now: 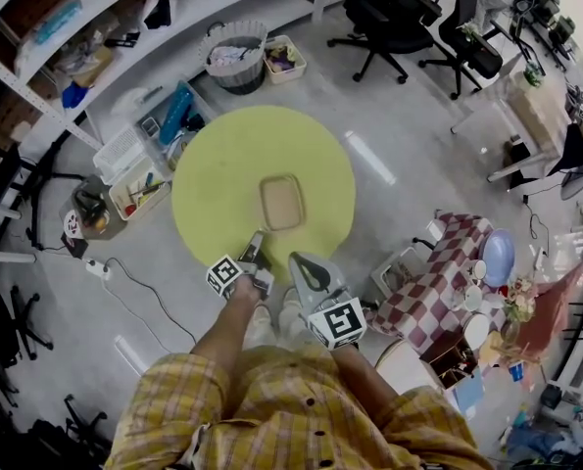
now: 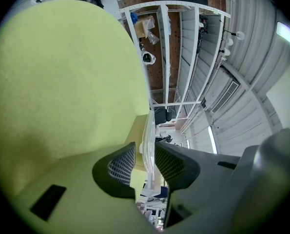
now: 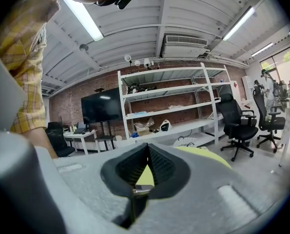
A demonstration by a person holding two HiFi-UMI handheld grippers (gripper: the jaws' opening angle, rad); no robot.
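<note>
My left gripper (image 1: 255, 248) reaches over the near edge of a round yellow-green table (image 1: 222, 174). In the left gripper view its jaws (image 2: 145, 161) stand close together on a thin clear plastic piece (image 2: 146, 135) seen edge-on. Just beyond it lies a shallow tan tray (image 2: 137, 130), which sits at the table's middle (image 1: 281, 202). My right gripper (image 1: 299, 262) hovers beside the left one at the same table edge. In the right gripper view its dark ribbed pads (image 3: 147, 156) meet with nothing between them.
White shelving (image 1: 95, 27) runs along the back left, with bins (image 1: 139, 169) and a laundry basket (image 1: 234, 57) on the floor below. Black office chairs (image 1: 389, 18) stand at the back right. A checkered small table (image 1: 438, 292) with dishes stands to my right.
</note>
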